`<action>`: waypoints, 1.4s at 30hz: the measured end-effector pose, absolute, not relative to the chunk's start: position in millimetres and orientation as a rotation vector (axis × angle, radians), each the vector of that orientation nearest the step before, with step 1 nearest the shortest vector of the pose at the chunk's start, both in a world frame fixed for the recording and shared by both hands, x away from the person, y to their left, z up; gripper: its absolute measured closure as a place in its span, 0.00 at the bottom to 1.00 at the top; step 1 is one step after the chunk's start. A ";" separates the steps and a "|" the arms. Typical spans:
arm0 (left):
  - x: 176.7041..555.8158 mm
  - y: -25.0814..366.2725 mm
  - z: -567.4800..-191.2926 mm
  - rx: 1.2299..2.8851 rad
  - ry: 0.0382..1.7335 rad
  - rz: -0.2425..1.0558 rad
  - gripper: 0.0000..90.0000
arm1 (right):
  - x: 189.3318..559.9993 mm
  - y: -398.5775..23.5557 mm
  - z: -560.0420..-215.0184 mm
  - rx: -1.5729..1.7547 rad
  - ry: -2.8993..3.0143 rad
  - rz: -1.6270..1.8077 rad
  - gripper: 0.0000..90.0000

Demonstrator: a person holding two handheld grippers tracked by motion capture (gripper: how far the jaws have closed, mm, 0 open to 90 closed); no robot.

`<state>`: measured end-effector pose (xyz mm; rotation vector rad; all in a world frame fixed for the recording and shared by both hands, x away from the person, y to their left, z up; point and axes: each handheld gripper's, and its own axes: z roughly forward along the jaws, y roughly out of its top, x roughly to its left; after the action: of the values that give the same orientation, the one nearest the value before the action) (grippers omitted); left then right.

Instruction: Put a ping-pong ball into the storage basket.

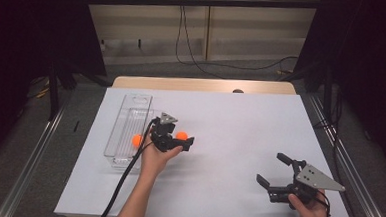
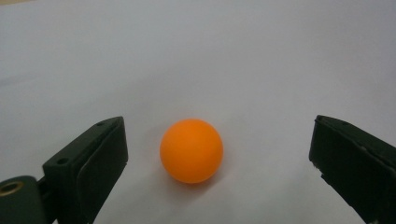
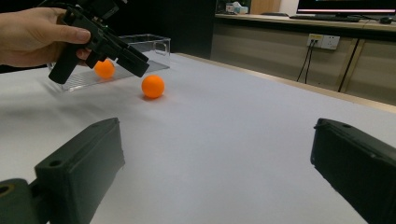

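Orange ball (image 2: 191, 150) sits on white paper sheet (image 1: 230, 120) covering the bench (image 1: 202, 84), just right of a clear plastic tray (image 1: 130, 120). In left gripper view the ball lies between the two black jaws, w/ clear gaps on both sides, nothing touching it. Left hand-held gripper (image 1: 178, 138) is spread wide, hovering low over the ball, held by the person's left hand (image 1: 154, 156); forearm comes in from bottom of the high view, black cable trailing back toward the bench edge.

Second orange ball (image 1: 136, 140) rests inside the tray, near its front end, just left of the left hand. In right gripper view both balls show close together: one on the sheet (image 3: 153, 86), other behind the tray's clear wall (image 3: 104, 68), w/ left gripper angled down above them.

Right hand-held gripper (image 1: 274, 169) is well apart, near the front right of the sheet, held by the right hand (image 1: 310, 211). Its jaws are spread too, w/ bare white sheet between them, holding nothing. Grey three-cornered plate (image 1: 320, 179) sits on top.

Beyond the bench: grey floor, cables, wall socket, dark curtains either side.
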<state>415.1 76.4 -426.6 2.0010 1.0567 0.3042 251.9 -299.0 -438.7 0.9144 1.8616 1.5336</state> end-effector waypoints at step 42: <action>424.4 73.9 -441.4 2.032 1.109 0.366 0.26 | 251.4 -299.5 -438.4 0.914 1.858 1.534 0.02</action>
<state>424.4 73.9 -441.4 2.0323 1.1094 0.3663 251.4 -299.5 -438.4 0.9142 1.8583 1.5336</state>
